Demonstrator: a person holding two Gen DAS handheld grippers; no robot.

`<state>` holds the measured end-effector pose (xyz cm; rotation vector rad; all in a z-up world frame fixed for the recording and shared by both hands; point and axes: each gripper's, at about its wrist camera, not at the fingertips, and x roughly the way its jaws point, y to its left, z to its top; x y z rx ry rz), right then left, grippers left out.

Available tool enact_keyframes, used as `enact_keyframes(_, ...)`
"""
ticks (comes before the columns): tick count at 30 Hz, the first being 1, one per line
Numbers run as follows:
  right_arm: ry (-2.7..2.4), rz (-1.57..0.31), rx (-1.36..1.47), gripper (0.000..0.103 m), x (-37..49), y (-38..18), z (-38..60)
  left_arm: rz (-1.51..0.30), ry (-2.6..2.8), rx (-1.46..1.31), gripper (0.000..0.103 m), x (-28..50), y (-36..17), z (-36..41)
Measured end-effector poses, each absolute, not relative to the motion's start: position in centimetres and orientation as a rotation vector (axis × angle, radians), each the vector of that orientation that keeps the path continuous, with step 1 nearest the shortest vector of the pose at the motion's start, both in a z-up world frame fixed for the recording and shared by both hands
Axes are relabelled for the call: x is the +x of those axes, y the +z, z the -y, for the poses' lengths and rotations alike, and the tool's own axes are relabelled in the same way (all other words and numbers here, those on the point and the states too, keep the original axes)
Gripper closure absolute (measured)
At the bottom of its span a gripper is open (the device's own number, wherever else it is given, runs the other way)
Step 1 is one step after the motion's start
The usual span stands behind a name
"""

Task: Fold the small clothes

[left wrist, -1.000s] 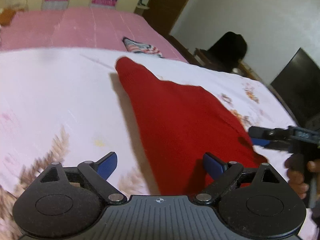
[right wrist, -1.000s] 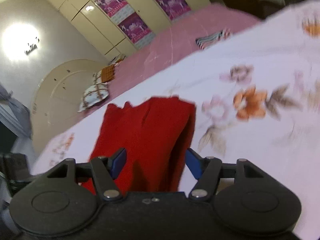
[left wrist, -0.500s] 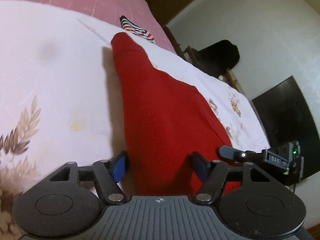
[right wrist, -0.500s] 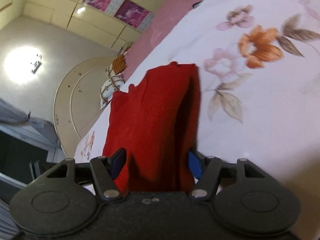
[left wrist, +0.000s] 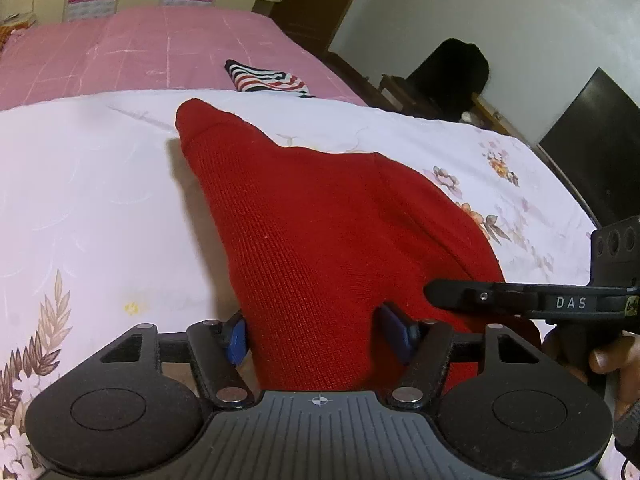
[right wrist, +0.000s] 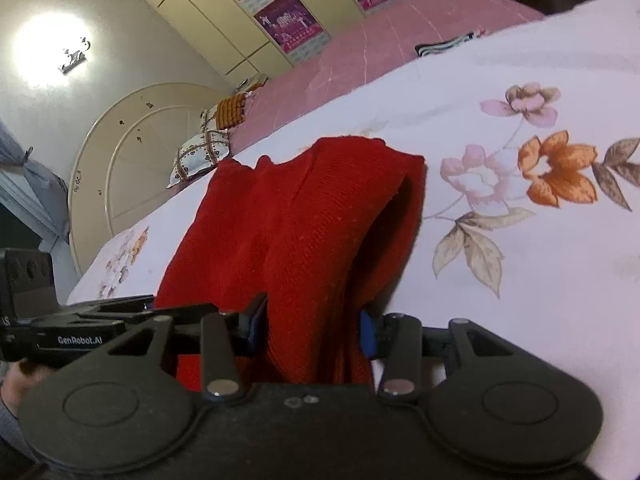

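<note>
Lying across the white floral bedsheet [left wrist: 100, 184] at the centre of both views is the red knitted garment [left wrist: 320, 232], its narrow end reaching toward the upper left of the left wrist frame and its broad near edge running down between the blue fingertips [left wrist: 237, 339] at the bottom of that frame. The left gripper [left wrist: 320, 336] has its 2 blue pads set against either side of the red knit, clenched on a wide bunch of fabric. At the lower right of the same frame the other tool's black finger, marked "DAS", lies over the garment's right edge, with the person's hand [left wrist: 600, 356] behind it.

From the right wrist view, the right gripper [right wrist: 312, 330] sits at the bottom centre, and its jaws are closing with a thick fold of the red knitted garment [right wrist: 304, 232] between them; the blue pads touch the cloth on both sides. The garment rises from the gripper toward the middle of the frame, where an open rolled hem shows a dark hollow. The left tool's black body, lettered "GenRobot.AI", crosses the lower left.

Beyond the white sheet a pink quilted bedspread [left wrist: 140, 48] fills the upper left of the left wrist frame, and a small striped folded cloth [left wrist: 268, 78] lies on it, well apart from the red garment.
</note>
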<state>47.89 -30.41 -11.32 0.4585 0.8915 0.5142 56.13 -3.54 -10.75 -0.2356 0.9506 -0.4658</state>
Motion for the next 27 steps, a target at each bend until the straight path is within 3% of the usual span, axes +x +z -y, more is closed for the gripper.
enact_keyframes(6,0.53,-0.896,0.527,0.054,47.9,-11.6,32.3,-0.937,-0.456,-0.194,0.027,55.6,-10.6,3.1)
enact_keyframes(10,0.501,-0.864,0.526,0.051,47.2,-11.6,32.5,-0.935,-0.462,-0.207,0.026,55.8,-10.9,3.0)
enact_keyframes(12,0.471,-0.844,0.473,0.043,46.7,-11.0,32.1,-0.934,-0.467,-0.209,0.026,55.8,-10.9,2.9)
enact_keyframes(18,0.558,-0.94,0.523,0.036,48.3,-11.2,31.0,-0.925,-0.473,-0.213,0.026,55.8,-11.2,3.0)
enact_keyframes(20,0.579,-0.931,0.478,0.036,48.3,-11.1,30.3,-0.919,-0.474,-0.213,0.027,55.8,-11.2,3.1)
enact_keyframes(22,0.563,-0.917,0.458,0.052,48.2,-10.9,30.7,-0.912,-0.474,-0.211,0.028,55.6,-11.2,3.0)
enact_keyframes(24,0.539,-0.918,0.563,0.057,48.1,-11.5,32.4,-0.91,-0.484,-0.218,0.031,55.4,-11.1,2.9)
enact_keyframes(27,0.525,-0.908,0.564,0.056,47.5,-11.7,32.6,-0.907,-0.483,-0.219,0.033,55.4,-11.1,2.9)
